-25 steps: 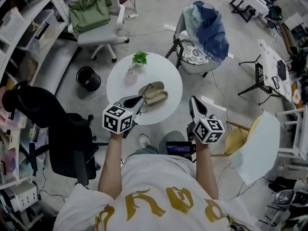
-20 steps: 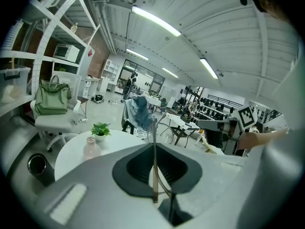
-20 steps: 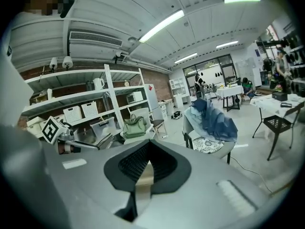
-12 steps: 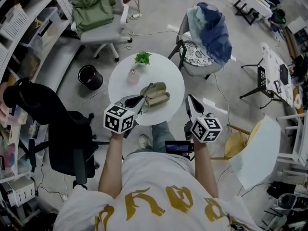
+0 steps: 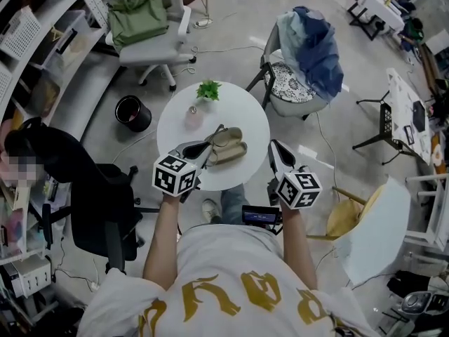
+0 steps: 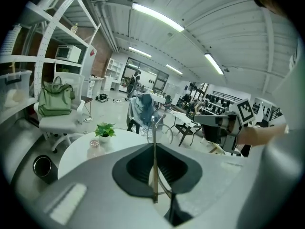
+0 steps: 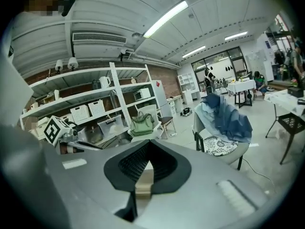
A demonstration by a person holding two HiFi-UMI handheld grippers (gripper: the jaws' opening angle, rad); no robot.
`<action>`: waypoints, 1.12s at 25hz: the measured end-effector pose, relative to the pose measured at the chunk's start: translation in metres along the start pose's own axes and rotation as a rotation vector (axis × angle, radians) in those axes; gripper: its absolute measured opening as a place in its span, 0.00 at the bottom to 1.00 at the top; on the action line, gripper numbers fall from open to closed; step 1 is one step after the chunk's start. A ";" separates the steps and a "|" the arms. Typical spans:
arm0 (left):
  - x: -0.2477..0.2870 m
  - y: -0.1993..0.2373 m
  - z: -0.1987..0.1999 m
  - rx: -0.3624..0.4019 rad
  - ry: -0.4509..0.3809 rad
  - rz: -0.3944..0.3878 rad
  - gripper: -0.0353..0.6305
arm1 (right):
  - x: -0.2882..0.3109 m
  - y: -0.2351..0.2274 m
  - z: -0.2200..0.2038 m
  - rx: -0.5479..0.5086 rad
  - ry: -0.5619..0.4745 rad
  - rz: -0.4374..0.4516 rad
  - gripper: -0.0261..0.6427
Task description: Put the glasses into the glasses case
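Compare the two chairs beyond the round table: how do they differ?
The white office chair carries a green bag; the grey chair is draped with blue clothing. The white office chair has a wheeled star base; the grey chair stands on dark straight legs and has a patterned cushion. Both stand near the round table, with nobody sitting.

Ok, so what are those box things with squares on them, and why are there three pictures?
They are hand-held grippers: a person holds one in each hand. One picture comes from a camera on the person's head, looking down; the other two cameras ride on the grippers. On the round table sit a little plant, a small pink glass and an open glasses case. The left gripper pinches the glasses in its fingers. The right gripper has its fingers closed, near the table's edge.
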State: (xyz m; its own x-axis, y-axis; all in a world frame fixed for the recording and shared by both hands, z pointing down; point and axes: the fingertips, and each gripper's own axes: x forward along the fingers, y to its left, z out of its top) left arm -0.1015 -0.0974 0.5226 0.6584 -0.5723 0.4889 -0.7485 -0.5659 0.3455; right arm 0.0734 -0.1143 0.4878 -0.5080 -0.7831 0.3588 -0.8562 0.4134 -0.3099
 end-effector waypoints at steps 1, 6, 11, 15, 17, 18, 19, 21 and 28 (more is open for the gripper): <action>0.003 0.001 -0.002 0.004 0.011 -0.001 0.08 | 0.002 -0.002 -0.002 0.006 0.004 -0.003 0.08; 0.017 0.007 -0.008 0.011 0.045 -0.004 0.08 | 0.013 -0.012 -0.006 0.025 0.021 -0.007 0.08; 0.033 0.012 -0.019 0.016 0.096 -0.019 0.08 | 0.024 -0.024 -0.013 0.035 0.049 -0.018 0.08; 0.047 0.018 -0.023 0.009 0.125 -0.031 0.08 | 0.033 -0.035 -0.021 0.053 0.077 -0.026 0.08; 0.052 0.020 -0.026 0.011 0.143 -0.037 0.08 | 0.039 -0.037 -0.024 0.056 0.091 -0.021 0.08; 0.055 0.021 -0.029 0.012 0.154 -0.040 0.08 | 0.042 -0.038 -0.024 0.052 0.098 -0.017 0.08; 0.058 0.022 -0.033 0.013 0.166 -0.041 0.08 | 0.045 -0.039 -0.026 0.045 0.105 -0.014 0.08; 0.065 0.024 -0.039 0.019 0.194 -0.039 0.08 | 0.051 -0.041 -0.030 0.032 0.125 -0.007 0.08; 0.082 0.033 -0.054 0.057 0.276 -0.037 0.08 | 0.067 -0.049 -0.051 0.001 0.202 0.004 0.08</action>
State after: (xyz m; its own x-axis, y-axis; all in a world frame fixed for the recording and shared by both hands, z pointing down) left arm -0.0762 -0.1312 0.6177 0.6328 -0.3720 0.6791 -0.7137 -0.6204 0.3252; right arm 0.0767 -0.1638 0.5717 -0.5202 -0.6720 0.5271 -0.8540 0.4162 -0.3123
